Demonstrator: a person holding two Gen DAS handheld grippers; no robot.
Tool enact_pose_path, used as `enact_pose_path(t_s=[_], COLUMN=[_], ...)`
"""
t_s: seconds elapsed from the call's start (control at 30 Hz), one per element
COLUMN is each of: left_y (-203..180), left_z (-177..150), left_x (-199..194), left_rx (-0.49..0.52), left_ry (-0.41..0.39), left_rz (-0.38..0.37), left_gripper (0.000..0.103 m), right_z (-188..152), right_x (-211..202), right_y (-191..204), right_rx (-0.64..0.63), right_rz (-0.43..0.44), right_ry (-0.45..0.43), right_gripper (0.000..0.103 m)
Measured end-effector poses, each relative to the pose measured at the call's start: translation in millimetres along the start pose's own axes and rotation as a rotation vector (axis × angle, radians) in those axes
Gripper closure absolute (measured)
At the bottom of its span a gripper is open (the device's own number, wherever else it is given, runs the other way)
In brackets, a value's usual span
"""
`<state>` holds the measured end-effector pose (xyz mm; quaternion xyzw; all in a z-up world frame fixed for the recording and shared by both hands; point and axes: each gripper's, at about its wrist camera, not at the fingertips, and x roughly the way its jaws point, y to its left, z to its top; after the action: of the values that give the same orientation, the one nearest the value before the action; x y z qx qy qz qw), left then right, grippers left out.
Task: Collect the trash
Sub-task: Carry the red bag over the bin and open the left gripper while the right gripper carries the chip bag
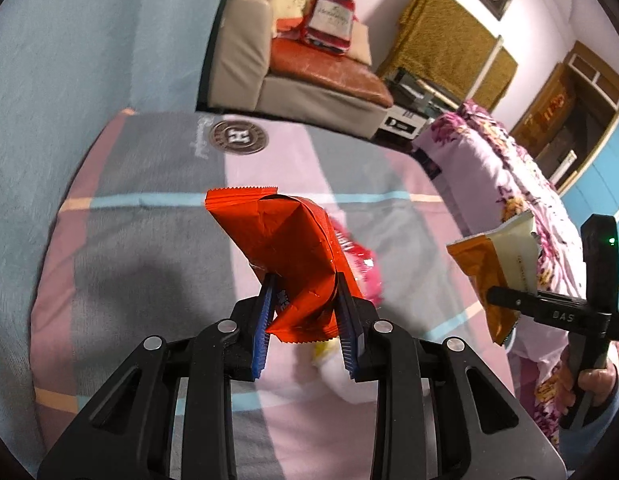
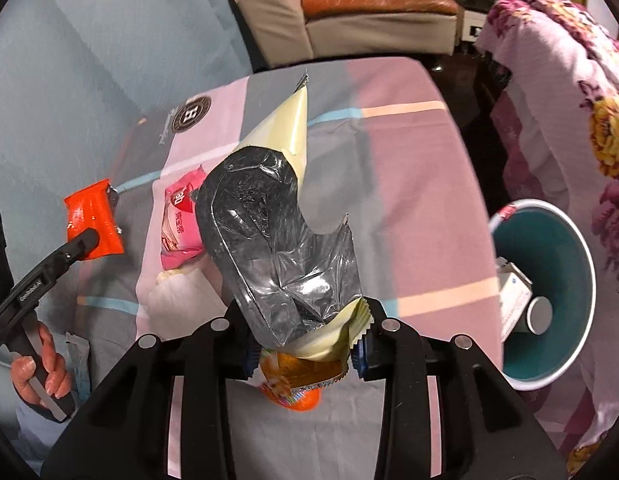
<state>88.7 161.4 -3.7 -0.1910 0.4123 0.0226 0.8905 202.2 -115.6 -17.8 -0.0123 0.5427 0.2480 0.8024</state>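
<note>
My left gripper [image 1: 305, 280] is shut on a crumpled orange-red wrapper [image 1: 281, 236], lifted above the plaid sheet [image 1: 149, 240]. My right gripper [image 2: 305, 344] is shut on a torn snack bag [image 2: 269, 232], silver inside and cream and orange outside, also held off the sheet. The right wrist view shows the left gripper [image 2: 89, 240] with its red wrapper [image 2: 91, 216] at the left. In the left wrist view the right gripper [image 1: 509, 294] holds the snack bag [image 1: 497, 256] at the right. A pink packet [image 2: 179, 220] and a white crumpled piece [image 2: 177, 300] lie on the sheet between them.
A white bin with a teal inside [image 2: 565, 240] stands at the right, below the sheet's edge, with a box and a cup in it. A floral blanket [image 2: 569, 100] is draped behind it. A sofa [image 1: 309, 72] stands beyond the far edge.
</note>
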Motion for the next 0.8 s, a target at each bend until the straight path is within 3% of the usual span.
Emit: enact_pose_path(t_s=[0.17, 0.8], left_y=[-43, -242], left_z=[-1, -23], left_x=[7, 91], left_rx=[0.075, 0.37], left_ry=[0.031, 0.186], left_rz=[-0.049, -0.193], left_gripper=[0.073, 0.073], right_z=[-9, -63], right_x=[-26, -101], right_y=[-29, -162], right_rx=[0.07, 0.332], right_rz=[-0.011, -0.081], right_ry=[-0.052, -0.218], right_gripper=[0.07, 0.069])
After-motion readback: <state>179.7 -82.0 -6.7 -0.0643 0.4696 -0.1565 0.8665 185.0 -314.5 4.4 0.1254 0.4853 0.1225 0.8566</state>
